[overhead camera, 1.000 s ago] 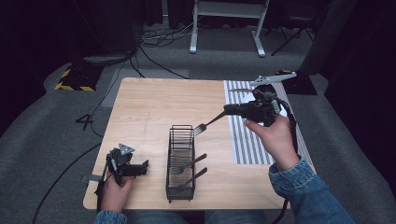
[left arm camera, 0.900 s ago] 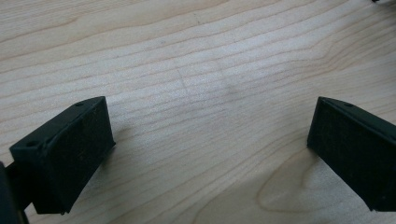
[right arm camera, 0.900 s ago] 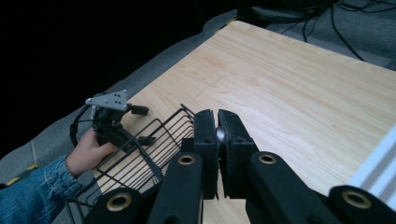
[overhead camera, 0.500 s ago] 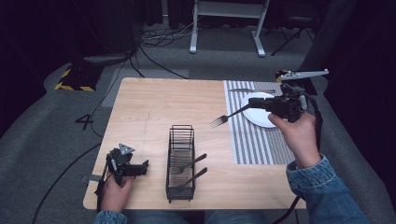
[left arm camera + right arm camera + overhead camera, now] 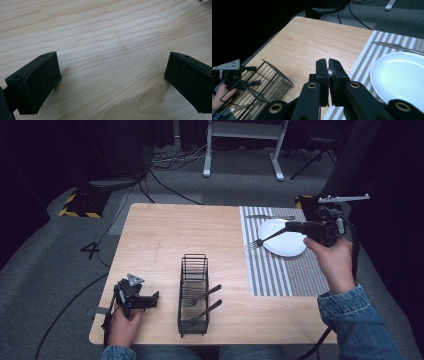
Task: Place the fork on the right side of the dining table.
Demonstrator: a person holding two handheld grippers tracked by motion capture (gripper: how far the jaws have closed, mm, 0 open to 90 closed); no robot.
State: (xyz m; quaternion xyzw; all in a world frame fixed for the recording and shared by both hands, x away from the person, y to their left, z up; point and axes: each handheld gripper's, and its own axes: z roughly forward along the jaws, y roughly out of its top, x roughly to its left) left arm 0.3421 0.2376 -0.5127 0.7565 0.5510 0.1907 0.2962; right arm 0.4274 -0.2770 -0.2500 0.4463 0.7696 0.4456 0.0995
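Fork (image 5: 266,239), one, metal: pinched by its handle between the pressed-together jaws of the right gripper (image 5: 292,226), held roughly level above the bench (image 5: 165,240). Tines point toward the person's left and hang over the striped placemat (image 5: 280,270), just at the left rim of the white plate (image 5: 287,242). In the right gripper view a sliver of metal shows between the two black jaws of that gripper (image 5: 328,71).

Right hand (image 5: 332,262): wrapped around the gripper body, denim sleeve (image 5: 357,320) entering from the lower right.

Left gripper (image 5: 152,296): resting low at the near left corner of the bench, held by the left hand (image 5: 122,325). Jaws spread wide with nothing between them; the left gripper view shows bare wood grain between the two pads (image 5: 35,80).

Wire rack (image 5: 194,295), black, narrow: stands near the front middle of the bench, well apart from the placemat. Contents: two forks, upper one (image 5: 202,296) and lower one (image 5: 205,312), lying with handles sticking out over the right side.

Placemat: grey and white stripes, right part of the bench. Bears the white plate at its far end.

Knife (image 5: 270,217): lies flat on the placemat just beyond the plate, also visible in the right gripper view (image 5: 397,46).
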